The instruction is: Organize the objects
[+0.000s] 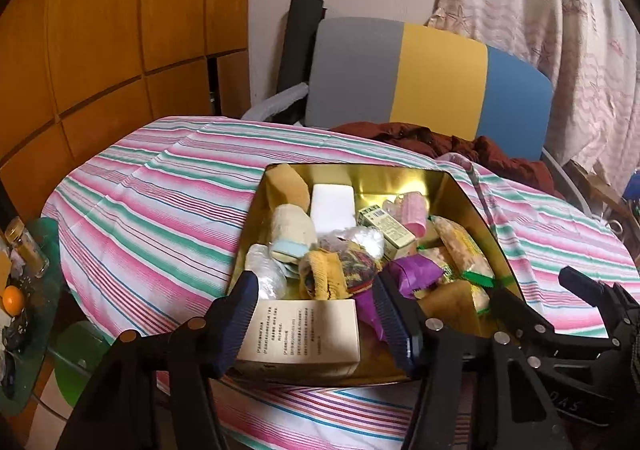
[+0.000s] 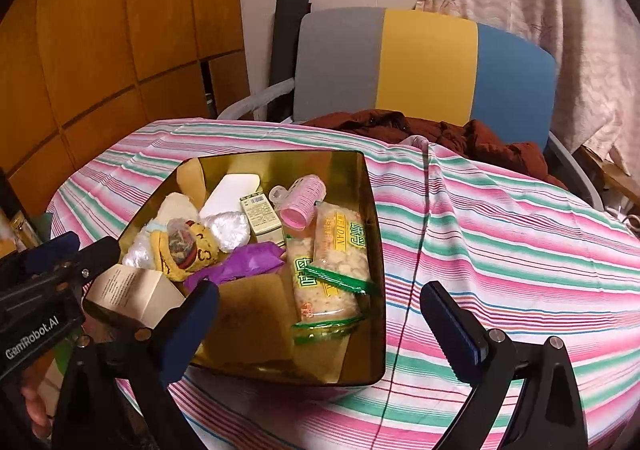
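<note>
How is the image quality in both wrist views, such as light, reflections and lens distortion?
Left wrist view: warm dim light, the gold tin mirrors its contents on its inner walls, and the wooden panels bow strongly. Right wrist view: same warm cast, dark vignette in the corners, the striped tablecloth bulges, and the near fingers look slightly soft.

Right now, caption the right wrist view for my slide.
Open right gripper hovers over the gold tin of sundries on the striped tablecloth.

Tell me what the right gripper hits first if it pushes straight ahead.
Likely the gold tin's near right corner, or the striped tablecloth beside it; the open right gripper straddles that edge, and depth is unclear.
</note>
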A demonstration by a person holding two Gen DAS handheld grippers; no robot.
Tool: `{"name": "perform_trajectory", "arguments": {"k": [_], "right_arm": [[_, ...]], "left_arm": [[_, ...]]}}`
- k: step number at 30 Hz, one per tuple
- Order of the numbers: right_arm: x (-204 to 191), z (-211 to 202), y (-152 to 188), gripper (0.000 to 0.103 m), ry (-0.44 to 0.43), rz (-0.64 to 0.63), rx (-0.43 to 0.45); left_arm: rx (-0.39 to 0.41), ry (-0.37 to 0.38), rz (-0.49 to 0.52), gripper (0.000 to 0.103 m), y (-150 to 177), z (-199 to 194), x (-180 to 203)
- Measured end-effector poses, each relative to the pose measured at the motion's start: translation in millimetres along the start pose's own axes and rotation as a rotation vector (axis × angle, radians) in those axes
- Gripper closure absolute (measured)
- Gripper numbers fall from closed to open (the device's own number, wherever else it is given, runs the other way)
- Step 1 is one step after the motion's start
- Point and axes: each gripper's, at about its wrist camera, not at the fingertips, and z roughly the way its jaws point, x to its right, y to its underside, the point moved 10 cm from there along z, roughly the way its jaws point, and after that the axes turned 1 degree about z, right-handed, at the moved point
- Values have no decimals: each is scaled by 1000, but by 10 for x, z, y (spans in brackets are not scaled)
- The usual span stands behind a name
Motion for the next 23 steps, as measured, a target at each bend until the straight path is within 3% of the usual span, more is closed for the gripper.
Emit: {"name": "perform_trajectory", "arguments": {"k": [13,17,23], "right_arm": [[3,62,36,2,12,-9,-21],[11,72,35,2,19,-10,-23],[14,63,19,2,23,-9,-16]], "left_arm": [[24,-3,36,45,-27,-20,30],[36,-2,12,53,-43,-21,-24],[60,-15,12,54,-90,-53,-61]]}}
